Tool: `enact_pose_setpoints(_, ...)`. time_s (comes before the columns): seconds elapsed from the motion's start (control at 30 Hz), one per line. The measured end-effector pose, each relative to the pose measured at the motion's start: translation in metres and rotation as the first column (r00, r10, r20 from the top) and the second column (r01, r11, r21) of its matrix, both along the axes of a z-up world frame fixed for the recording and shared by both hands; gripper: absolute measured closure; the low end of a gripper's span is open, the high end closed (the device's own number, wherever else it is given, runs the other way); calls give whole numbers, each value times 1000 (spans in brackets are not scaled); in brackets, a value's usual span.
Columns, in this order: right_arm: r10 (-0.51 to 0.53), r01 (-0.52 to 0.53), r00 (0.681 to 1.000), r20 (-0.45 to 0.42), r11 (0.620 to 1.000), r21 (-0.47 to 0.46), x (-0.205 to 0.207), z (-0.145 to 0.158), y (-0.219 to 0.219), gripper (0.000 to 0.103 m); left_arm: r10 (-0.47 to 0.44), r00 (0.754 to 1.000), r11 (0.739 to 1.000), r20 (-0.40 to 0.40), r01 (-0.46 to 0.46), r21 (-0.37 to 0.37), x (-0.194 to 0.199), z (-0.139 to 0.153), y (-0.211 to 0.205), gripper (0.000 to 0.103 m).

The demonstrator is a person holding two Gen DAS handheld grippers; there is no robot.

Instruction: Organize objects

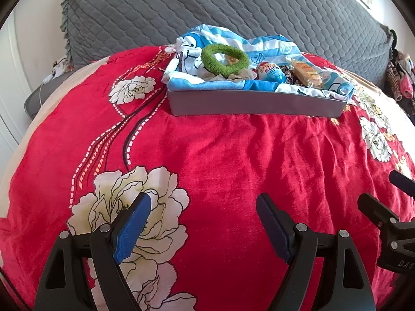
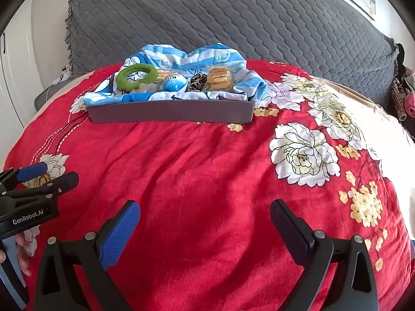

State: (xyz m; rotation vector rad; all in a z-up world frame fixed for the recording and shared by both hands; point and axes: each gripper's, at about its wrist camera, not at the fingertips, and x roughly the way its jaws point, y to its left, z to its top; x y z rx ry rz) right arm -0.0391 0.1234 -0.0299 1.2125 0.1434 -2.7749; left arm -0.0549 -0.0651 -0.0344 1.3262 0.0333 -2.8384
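A grey tray (image 1: 249, 106) (image 2: 168, 115) sits on the red floral bedspread, far from both grippers. It holds a blue-and-white cloth (image 1: 225, 39) (image 2: 181, 54), a green ring (image 1: 224, 59) (image 2: 136, 77), a blue egg-shaped toy (image 1: 271, 73) (image 2: 174, 81), a leopard-print item (image 2: 197, 81) and a yellow wrapped snack (image 1: 307, 73) (image 2: 220, 77). My left gripper (image 1: 203, 203) is open and empty above the bedspread; it also shows at the left edge of the right wrist view (image 2: 49, 173). My right gripper (image 2: 205, 210) is open and empty; it also shows at the right edge of the left wrist view (image 1: 381, 189).
The red bedspread (image 1: 220, 155) (image 2: 194, 168) with white flowers covers the bed. A grey quilted pillow (image 1: 181, 7) (image 2: 220, 18) lies behind the tray. Clothes are piled at the far right (image 1: 402, 77) (image 2: 404, 98).
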Motion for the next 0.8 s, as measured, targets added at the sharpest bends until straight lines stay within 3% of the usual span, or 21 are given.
enact_pose_setpoints(0.8,10,-10,1000,8,1000,4,0,-6,-2,2,-14,1000,1000,0,14,6,-1,-5,2,19)
